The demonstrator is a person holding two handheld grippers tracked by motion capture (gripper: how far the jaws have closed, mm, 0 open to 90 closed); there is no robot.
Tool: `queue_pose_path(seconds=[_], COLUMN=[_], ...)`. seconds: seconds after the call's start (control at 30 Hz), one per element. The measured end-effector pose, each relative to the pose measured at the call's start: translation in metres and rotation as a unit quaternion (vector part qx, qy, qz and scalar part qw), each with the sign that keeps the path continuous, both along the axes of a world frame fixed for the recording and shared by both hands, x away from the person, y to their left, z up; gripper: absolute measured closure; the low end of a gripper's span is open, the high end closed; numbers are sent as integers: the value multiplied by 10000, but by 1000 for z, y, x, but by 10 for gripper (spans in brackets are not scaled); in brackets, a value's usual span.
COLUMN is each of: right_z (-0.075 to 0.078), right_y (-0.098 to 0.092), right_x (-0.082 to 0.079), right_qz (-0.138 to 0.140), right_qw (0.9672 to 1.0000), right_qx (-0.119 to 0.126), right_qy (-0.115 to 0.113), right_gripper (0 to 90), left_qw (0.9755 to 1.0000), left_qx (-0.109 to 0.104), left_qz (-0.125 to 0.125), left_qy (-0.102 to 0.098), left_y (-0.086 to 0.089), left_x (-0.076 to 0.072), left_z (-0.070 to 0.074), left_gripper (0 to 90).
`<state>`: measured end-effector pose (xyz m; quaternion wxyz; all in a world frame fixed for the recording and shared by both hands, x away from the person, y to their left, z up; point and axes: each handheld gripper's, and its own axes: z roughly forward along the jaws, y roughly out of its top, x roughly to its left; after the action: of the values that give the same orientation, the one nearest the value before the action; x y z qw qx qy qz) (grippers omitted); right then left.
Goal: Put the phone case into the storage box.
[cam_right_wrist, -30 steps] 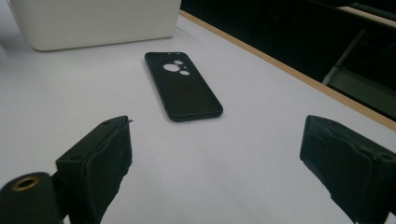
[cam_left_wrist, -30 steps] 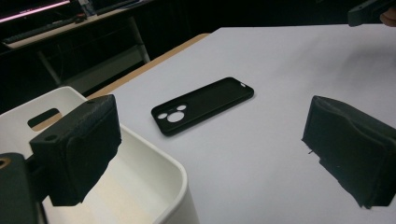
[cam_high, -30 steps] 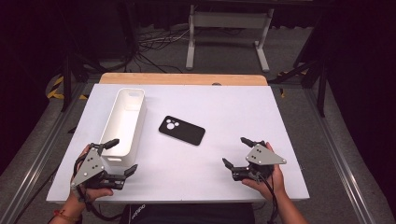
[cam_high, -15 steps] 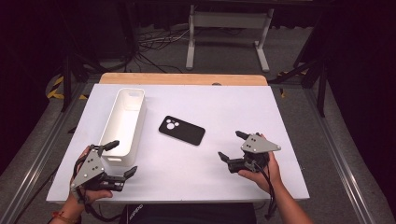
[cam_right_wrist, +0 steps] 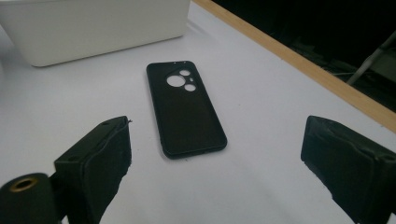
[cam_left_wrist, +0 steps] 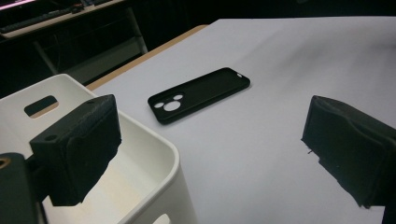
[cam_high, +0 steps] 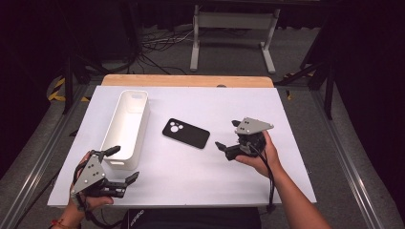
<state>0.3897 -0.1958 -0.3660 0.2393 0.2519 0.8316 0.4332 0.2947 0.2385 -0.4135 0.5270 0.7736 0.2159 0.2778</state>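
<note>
High view: right hand-held gripper point(cam_high: 228, 135) wide open, empty, just right of phone case point(cam_high: 186, 133).

left gripper point(cam_high: 120, 164): jaws wide apart | right gripper point(cam_high: 228, 135): jaws wide apart

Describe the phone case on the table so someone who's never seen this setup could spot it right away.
Start at the white table and find the long white bin on its left side. Just right of the bin, lying flat near the middle, is the phone case: the only flat black item there, with round camera cutouts at one end.
</note>
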Motion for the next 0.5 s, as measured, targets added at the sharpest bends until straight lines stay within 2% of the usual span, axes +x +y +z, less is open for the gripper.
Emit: queue_pose_path(seconds=[0.13,0.27,0.37,0.5], right_z=[0,-2,-3,-4], right_y=[6,14,19,24], right_x=[9,20,27,33], right_qz=[4,88,138,212], right_qw=[10000,9997,9995,9992], right_qx=[-72,-152,-111,-196], right_qy=[13,143,248,290], right_gripper=[97,111,129,132], left_qw=[10000,10000,10000,10000], left_qx=[27,19,44,89], left_qz=[18,15,10,5], left_qy=[10,10,66,42], left_y=[1,1,1,2], left_x=[-1,-2,-2,-2], left_z=[0,-1,-2,-2], left_gripper=[51,51,52,52])
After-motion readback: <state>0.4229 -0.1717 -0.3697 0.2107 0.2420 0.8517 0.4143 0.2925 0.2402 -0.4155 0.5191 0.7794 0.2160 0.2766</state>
